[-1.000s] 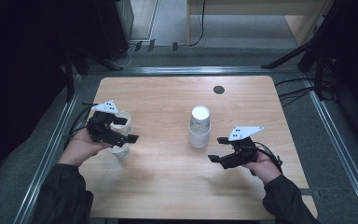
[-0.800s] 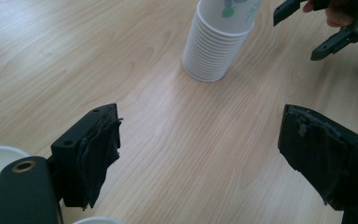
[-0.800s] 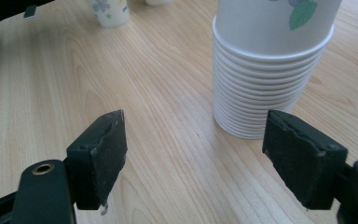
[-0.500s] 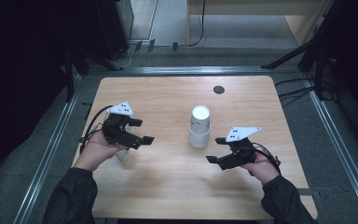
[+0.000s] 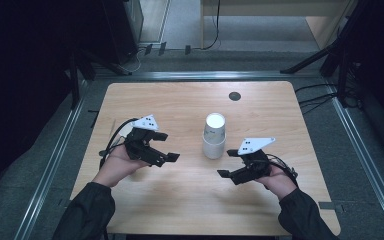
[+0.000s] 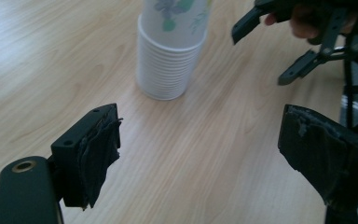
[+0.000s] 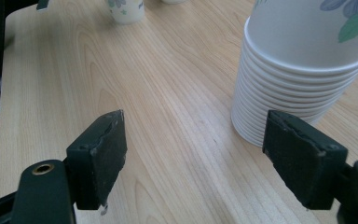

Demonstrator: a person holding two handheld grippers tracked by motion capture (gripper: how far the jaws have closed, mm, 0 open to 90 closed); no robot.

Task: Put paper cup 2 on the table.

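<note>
A stack of white paper cups with a flower print stands upright in the middle of the wooden table. My left gripper hovers to its left, open and empty, jaws pointing at the stack. The left gripper view has the stack ahead between my spread jaws, with the right gripper beyond. My right gripper sits low at the stack's front right, open and empty. In the right gripper view the stack stands close by the right jaw.
A single paper cup stands far across the table in the right gripper view, with a second cup's base beside it. A dark round grommet sits near the table's back edge. Metal rails and cables surround the table.
My left gripper has moved to the right, away from two single cups at the table's left and toward the stack. The hand now covers those cups. The right gripper has stayed put.
</note>
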